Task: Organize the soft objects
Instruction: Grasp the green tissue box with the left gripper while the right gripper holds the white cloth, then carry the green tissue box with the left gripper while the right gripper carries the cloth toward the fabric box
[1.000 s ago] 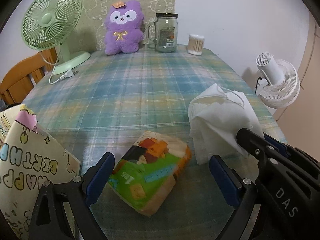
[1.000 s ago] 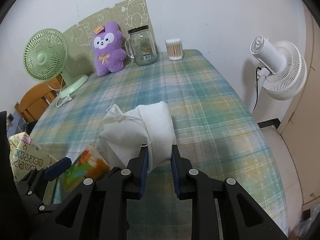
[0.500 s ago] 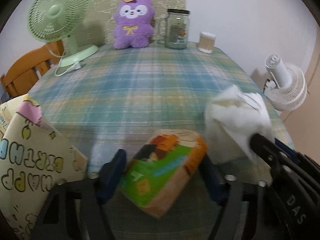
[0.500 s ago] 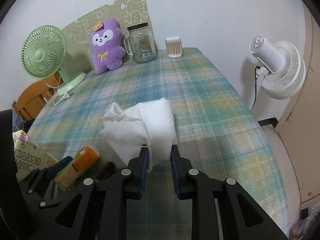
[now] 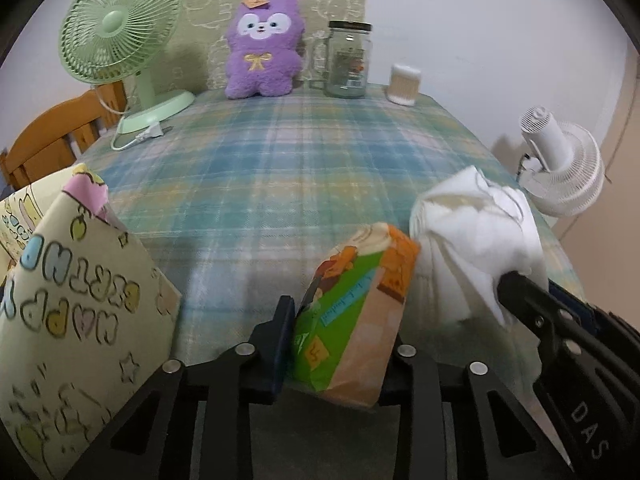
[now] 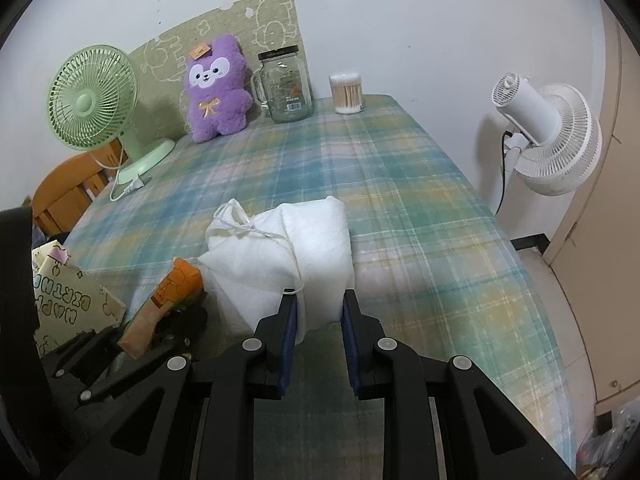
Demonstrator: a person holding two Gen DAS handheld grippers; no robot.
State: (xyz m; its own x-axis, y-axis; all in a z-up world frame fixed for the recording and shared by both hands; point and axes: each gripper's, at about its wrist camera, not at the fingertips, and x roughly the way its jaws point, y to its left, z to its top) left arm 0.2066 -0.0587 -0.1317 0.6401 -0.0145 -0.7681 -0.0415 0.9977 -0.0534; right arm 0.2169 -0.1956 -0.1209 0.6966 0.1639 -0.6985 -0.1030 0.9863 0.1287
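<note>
My left gripper (image 5: 344, 328) is shut on a soft tissue pack (image 5: 360, 300) with green and orange print, which stands tilted on its edge near the table's front. Just to its right, my right gripper (image 6: 319, 304) is shut on a white drawstring cloth bag (image 6: 280, 264), which rests on the plaid tablecloth (image 6: 400, 200). The left wrist view shows that white bag (image 5: 476, 248) beside the pack. A purple plush toy (image 5: 262, 48) sits at the table's far edge against the wall. A paper gift bag (image 5: 72, 300) with "HAPPY BIRTHDAY" lettering stands at the left.
At the back are a green desk fan (image 5: 120, 36) with its loose cord, a glass jar (image 5: 349, 60) and a tub of cotton swabs (image 5: 404, 84). A white fan (image 5: 560, 168) stands beyond the right table edge. A wooden chair (image 5: 52, 140) is at the left.
The left jaws went from wide open around the tissue pack to shut on it, and the pack tipped up onto its edge. The right gripper kept its hold on the white bag.
</note>
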